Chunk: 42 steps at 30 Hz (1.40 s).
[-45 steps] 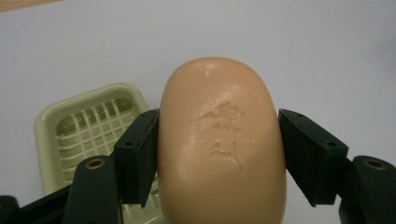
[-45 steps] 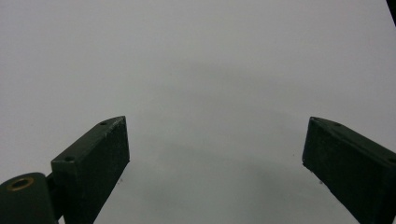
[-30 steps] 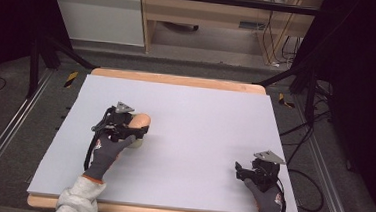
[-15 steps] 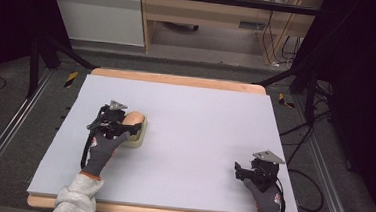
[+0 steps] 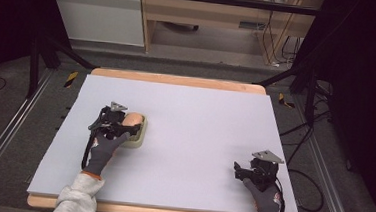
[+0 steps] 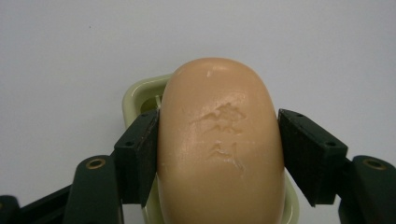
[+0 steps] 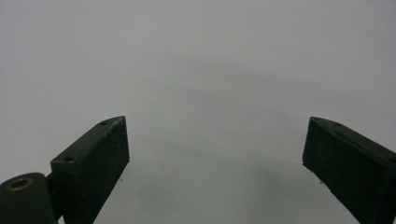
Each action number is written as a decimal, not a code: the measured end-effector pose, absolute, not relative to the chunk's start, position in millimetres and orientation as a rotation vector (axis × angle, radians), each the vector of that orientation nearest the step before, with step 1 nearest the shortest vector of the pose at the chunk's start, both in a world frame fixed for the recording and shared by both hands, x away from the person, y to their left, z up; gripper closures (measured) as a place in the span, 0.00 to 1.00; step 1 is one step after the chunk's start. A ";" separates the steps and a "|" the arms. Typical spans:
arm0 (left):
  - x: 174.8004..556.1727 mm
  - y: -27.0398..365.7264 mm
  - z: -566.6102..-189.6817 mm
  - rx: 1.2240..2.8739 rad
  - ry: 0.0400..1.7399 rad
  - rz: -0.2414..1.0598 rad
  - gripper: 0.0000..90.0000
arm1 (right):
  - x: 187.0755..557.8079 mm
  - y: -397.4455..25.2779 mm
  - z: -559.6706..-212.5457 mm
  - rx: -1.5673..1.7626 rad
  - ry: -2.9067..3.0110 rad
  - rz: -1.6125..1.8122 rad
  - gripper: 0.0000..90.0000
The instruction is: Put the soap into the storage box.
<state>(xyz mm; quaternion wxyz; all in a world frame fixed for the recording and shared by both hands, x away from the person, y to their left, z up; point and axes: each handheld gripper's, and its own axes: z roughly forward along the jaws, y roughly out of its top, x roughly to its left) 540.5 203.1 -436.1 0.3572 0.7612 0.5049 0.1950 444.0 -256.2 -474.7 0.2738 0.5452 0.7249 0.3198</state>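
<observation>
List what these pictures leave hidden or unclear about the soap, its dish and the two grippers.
- Soap dish: left gripper view, its inside covered by the soap bar; whether the bar rests in it or hangs above cannot be told.
- Soap's near end: cut off by the bottom edge.
- Left gripper: high view, jaws too small.
- Right gripper: right gripper view, body below the frame.

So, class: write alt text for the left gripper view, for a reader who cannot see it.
A peach-coloured soap bar is clamped between the left gripper's two black jaws, above a pale green soap dish on a plain white table.
</observation>
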 end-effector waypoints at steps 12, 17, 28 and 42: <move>543.0 201.7 -443.1 1.980 1.306 0.502 0.36 | 444.3 -255.7 -474.8 1.464 1.953 0.851 0.08; 544.9 201.5 -447.3 1.989 1.313 0.502 0.36 | 444.4 -255.1 -475.0 1.467 1.953 0.849 0.08; 546.8 203.0 -451.7 1.990 1.326 0.492 0.36 | 444.3 -255.5 -474.9 1.463 1.955 0.848 0.08; 547.9 200.8 -454.3 2.001 1.328 0.483 0.36 | 444.1 -255.5 -474.7 1.467 1.951 0.846 0.08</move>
